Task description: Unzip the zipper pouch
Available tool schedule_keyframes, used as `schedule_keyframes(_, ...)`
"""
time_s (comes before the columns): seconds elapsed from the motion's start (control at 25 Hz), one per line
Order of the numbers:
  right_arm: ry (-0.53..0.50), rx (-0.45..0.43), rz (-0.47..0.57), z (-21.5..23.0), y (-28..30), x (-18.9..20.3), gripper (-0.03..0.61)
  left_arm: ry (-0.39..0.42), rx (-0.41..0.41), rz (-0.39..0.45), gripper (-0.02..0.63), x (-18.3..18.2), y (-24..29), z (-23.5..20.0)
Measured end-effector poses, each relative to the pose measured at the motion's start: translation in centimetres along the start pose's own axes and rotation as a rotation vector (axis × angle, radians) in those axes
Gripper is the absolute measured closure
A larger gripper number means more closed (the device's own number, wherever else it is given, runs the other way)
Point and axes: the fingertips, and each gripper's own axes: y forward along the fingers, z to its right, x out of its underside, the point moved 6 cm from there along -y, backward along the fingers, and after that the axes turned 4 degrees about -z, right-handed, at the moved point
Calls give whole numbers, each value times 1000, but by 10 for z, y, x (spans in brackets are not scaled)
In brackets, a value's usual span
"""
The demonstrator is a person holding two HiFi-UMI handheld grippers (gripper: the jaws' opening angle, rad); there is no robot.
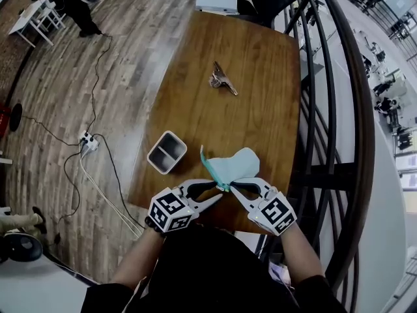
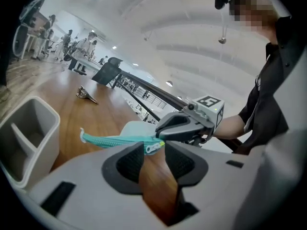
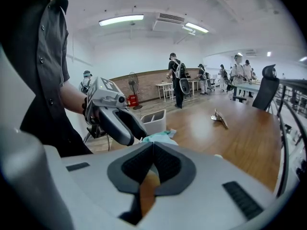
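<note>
Head view: the pale mint fabric zipper pouch (image 1: 238, 163) is held up off the brown wooden worktop (image 1: 260, 77), near its 6 o'clock edge, btwn both grippers. The teal zipper (image 1: 210, 168) is seen running from the finger tips out toward 11 o'clock. The left gripper (image 1: 219, 198) is angled in from 8 o'clock and the right gripper (image 1: 232, 186) from 4 o'clock, and both tips meet at the zipper's near end. A grey two-compartment plastic bin (image 1: 167, 152) stands at 9 o'clock of the pouch, apart.

Left gripper view: the fingers are set approx. half apart, w/ the small silver pull tab (image 2: 152, 147) lodged right btwn the tips. A firm pinch is not yet shown. The zipper's long axis is laid toward 9 o'clock from the tab, so the draw is judged to be needed that way, along the teeth.

Right gripper view: the fingers are pressed together on the pouch's end, w/ teal cloth showing just past the tips at 12 o'clock. The anchoring is thus judged to fall to the right gripper and the drawing to the left.
</note>
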Motion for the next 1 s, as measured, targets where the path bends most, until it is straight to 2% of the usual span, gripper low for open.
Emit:
schedule_keyframes(0.12, 16, 0, 11, 0, 0, 1, 578, -12, -14, 16, 525, 3, -1, 1)
schedule_keyframes(0.36, 31, 2, 28, 3, 0, -1, 578, -28, -16, 28, 542, 3, -5, 2)
schedule_keyframes(0.48, 32, 11, 35, 6, 0, -2, 578, -38, -15, 32, 576, 2, -5, 1)
schedule_keyframes(0.76, 63, 23, 72, -13, 10, 4, 578, -27, 2, 43, 584, 19, -14, 8)
schedule_keyframes(0.88, 53, 27, 75, -10, 11, 4, 578, -11, -16, 26, 586, 18, -11, 6)
schedule_keyframes(1.0, 58, 18, 79, -7, 11, 1, 579, -30, -22, 23, 586, 14, -12, 2)
